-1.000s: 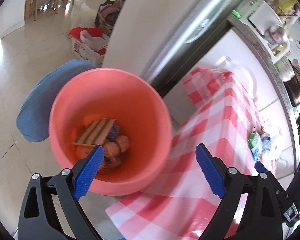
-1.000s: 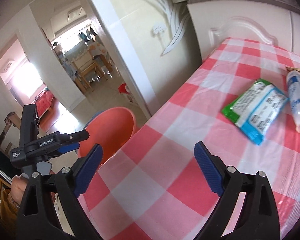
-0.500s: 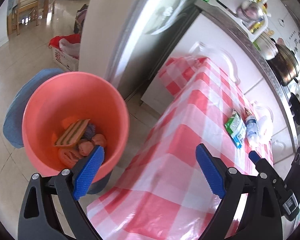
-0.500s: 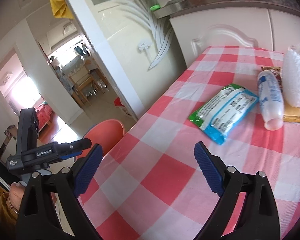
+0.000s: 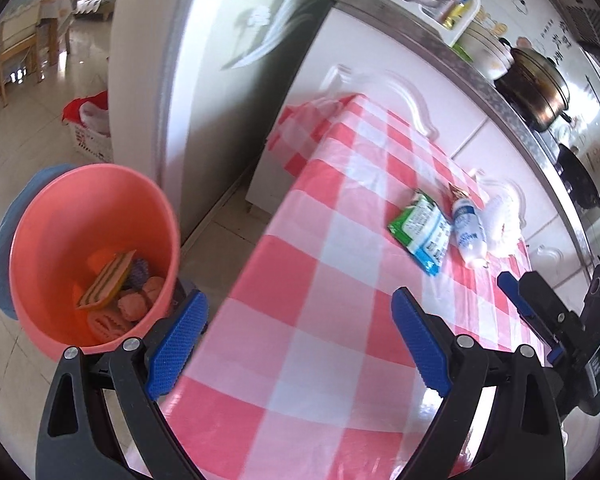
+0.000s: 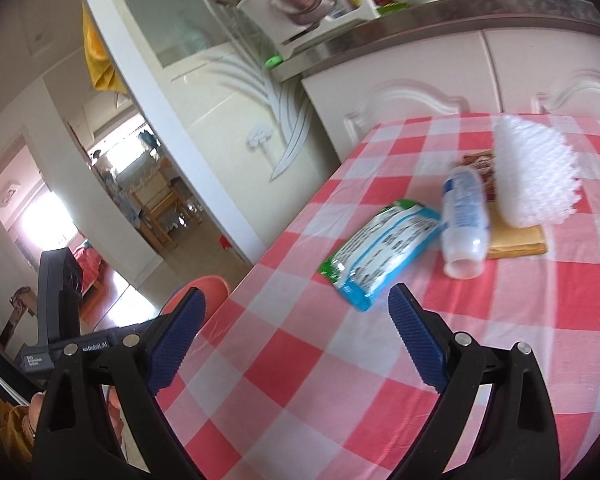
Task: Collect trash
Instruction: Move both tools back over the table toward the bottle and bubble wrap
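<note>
Hovering over the near end of the desk (image 5: 300, 320), both grippers are spread wide with nothing between the blue pads. The left gripper (image 5: 296, 344) sits by the desk edge, right next to the bin (image 5: 60, 216) on the floor, which already has a striped sponge and some crumpled orange stuff at the bottom. The right gripper (image 6: 296, 340) points at the trash further up the checked cloth: a green-and-blue packet (image 6: 380, 252), a white bottle (image 6: 464, 220) lying on its side just beside it, then a bubble wrap wad (image 6: 532, 176) sitting on a yellow pad (image 6: 516, 240). Everything's a bit blurry.
</note>
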{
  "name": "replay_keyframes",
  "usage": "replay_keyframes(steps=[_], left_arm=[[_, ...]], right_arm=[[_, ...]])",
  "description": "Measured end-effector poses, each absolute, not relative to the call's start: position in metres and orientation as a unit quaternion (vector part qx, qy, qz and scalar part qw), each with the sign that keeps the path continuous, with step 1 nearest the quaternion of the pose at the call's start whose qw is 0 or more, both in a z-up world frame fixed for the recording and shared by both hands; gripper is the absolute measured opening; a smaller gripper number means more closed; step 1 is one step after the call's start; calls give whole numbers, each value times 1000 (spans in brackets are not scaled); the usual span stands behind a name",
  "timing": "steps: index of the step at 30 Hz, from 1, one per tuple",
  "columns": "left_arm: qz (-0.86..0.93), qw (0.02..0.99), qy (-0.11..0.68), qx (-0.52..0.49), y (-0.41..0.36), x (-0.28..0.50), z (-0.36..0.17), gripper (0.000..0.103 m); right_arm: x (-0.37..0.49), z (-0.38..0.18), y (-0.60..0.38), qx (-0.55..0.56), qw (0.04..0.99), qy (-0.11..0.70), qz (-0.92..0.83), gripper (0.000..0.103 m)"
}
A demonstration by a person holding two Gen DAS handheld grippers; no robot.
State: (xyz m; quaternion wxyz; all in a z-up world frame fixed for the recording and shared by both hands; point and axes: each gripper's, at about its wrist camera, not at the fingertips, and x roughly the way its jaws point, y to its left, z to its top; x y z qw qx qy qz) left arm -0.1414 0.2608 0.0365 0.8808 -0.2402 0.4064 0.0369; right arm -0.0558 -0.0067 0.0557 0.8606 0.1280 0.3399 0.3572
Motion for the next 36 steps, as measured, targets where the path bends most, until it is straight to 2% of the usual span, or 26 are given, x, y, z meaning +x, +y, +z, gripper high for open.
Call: replay_keyframes(steps=[36], left_arm=[[-46,890,423,-161,139,-83,50,92]], right_arm=[[-10,46,-138,243,880,320,252,93]])
